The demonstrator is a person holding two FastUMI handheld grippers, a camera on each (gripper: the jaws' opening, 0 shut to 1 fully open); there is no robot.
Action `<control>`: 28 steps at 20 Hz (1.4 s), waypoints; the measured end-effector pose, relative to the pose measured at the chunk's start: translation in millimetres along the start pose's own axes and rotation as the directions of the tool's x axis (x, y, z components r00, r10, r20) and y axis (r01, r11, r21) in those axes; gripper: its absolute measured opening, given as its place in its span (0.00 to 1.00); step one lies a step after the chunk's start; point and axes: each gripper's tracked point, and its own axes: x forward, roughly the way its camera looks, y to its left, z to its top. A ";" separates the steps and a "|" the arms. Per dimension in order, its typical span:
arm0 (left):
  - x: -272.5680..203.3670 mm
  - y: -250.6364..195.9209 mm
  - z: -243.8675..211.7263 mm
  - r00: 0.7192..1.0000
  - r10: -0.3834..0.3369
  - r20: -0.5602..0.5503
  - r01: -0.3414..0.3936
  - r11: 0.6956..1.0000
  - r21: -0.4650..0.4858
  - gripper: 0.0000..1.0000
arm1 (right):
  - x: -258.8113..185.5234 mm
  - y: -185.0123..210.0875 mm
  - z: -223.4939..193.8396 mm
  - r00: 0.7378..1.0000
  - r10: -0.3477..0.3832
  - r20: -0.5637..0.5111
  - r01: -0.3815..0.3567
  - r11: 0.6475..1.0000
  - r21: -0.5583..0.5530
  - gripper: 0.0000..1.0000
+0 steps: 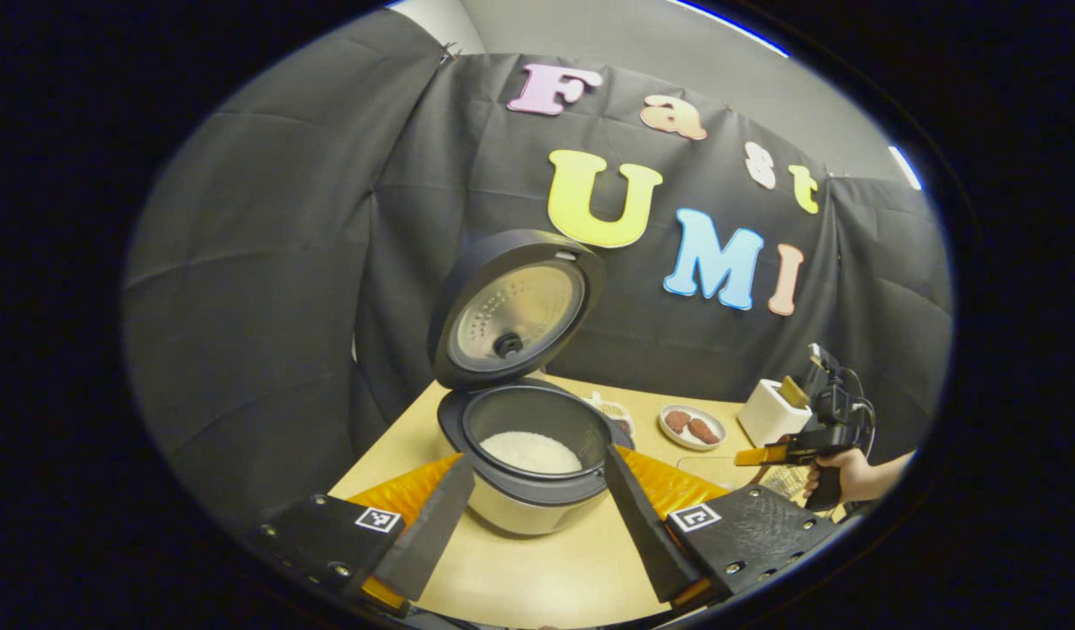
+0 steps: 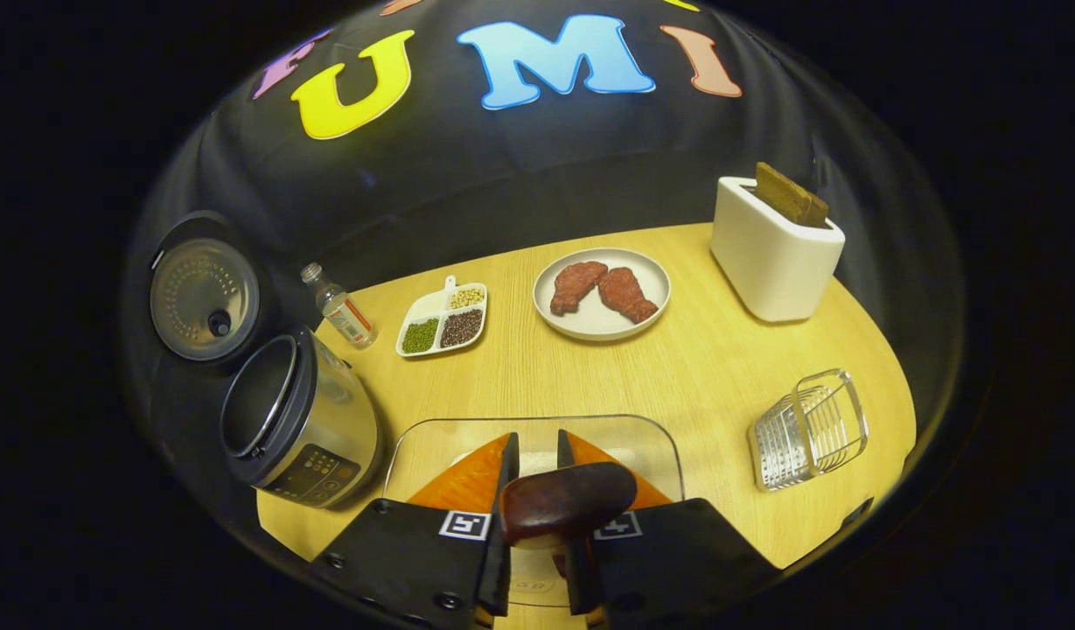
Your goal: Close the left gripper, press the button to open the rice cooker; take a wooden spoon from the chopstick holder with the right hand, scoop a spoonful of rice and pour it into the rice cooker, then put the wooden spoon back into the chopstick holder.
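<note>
Rice cooker (image 1: 528, 464), lower centre of the left gripper view: lid up, rice lying in the pot, so the button press is judged done. The left gripper (image 1: 537, 516) hangs before it, fingers spread wide, holding nothing.

In the right gripper view, the right gripper (image 2: 537, 499) at bottom centre is clamped on the wooden spoon (image 2: 568, 507), above a clear rice container (image 2: 659, 455). The chopstick holder (image 2: 808, 429), lower right, stands empty. Whether a scoop has been poured cannot be told; returning the spoon remains.

The right gripper view adds a plate of meat (image 2: 602, 294) and a white box (image 2: 775, 249), upper right; the left gripper view alone shows the pot's contents.
</note>
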 end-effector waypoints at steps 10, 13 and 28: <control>-8.3 34.5 -1.4 0.998 0.057 0.003 -0.057 0.997 -0.045 0.95 | 15.2 47.4 -12.6 0.987 0.125 -0.097 -0.089 0.947 0.308 0.25; -4.8 31.7 -1.7 0.999 0.045 0.006 -0.045 0.997 -0.065 0.95 | 11.9 50.6 -12.3 0.984 0.144 -0.103 -0.097 0.926 0.364 0.24; 35.3 -2.9 18.7 0.994 -0.108 0.009 0.108 0.994 -0.019 0.95 | -13.2 -15.6 7.2 0.990 0.141 -0.020 -0.084 0.692 0.717 0.24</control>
